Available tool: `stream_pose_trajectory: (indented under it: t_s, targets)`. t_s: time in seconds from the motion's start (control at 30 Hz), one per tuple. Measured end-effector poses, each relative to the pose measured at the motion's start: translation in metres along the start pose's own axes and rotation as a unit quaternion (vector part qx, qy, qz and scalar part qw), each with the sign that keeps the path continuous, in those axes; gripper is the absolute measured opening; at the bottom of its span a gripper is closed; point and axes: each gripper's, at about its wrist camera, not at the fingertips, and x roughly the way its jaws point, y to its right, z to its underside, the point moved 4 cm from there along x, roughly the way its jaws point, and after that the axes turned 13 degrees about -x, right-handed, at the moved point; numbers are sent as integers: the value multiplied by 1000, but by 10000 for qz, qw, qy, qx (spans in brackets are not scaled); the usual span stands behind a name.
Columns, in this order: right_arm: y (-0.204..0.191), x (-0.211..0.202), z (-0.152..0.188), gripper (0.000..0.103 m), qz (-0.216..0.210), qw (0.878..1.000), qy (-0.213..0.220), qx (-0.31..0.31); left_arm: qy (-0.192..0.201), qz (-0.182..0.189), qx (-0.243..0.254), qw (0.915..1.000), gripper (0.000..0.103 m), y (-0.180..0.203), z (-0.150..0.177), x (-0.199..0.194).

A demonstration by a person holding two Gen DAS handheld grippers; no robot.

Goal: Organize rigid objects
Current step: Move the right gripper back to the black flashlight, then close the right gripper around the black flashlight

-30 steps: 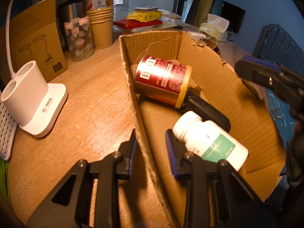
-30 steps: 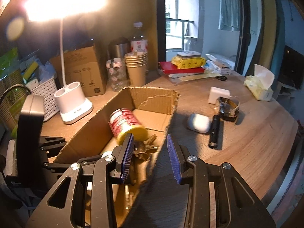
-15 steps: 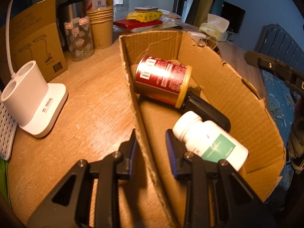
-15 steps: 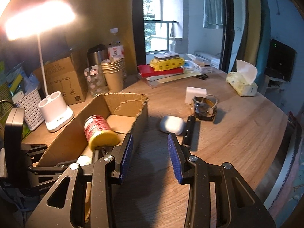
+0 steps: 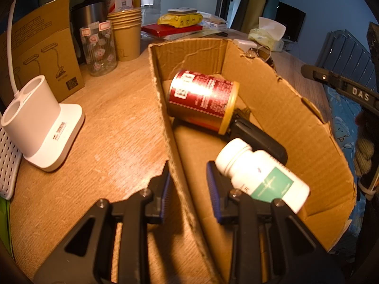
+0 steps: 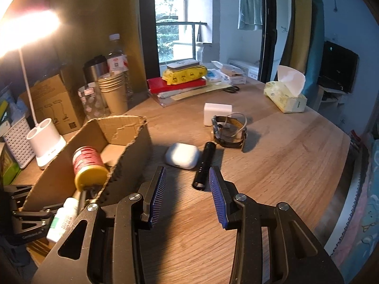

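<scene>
A collecting step in progress. The cardboard box (image 5: 272, 99) wall is straddled by the left hand-held gripper (image 5: 188, 189), its jaws narrowly parted with the wall between the pads; whether they press it cannot be told. A red can (image 5: 201, 101), a white bottle (image 5: 260, 177) and a dark object already lie inside. The right hand-held gripper (image 6: 187, 194), partly open and empty, is aimed at the black flashlight (image 6: 205, 163) on the desk (image 6: 284, 165), just beside the white earbud case (image 6: 182, 155). Next, a descent astride the flashlight is judged necessary. Open desk lies to the right; the box wall and case crowd the left.
</scene>
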Motion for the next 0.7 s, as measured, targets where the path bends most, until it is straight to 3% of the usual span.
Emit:
stream_pose_trajectory:
  t_s: [0.7]
  targets:
    - [24, 69, 5, 40, 25, 9987, -514, -37, 0, 0, -1, 10000, 30, 0, 0, 0]
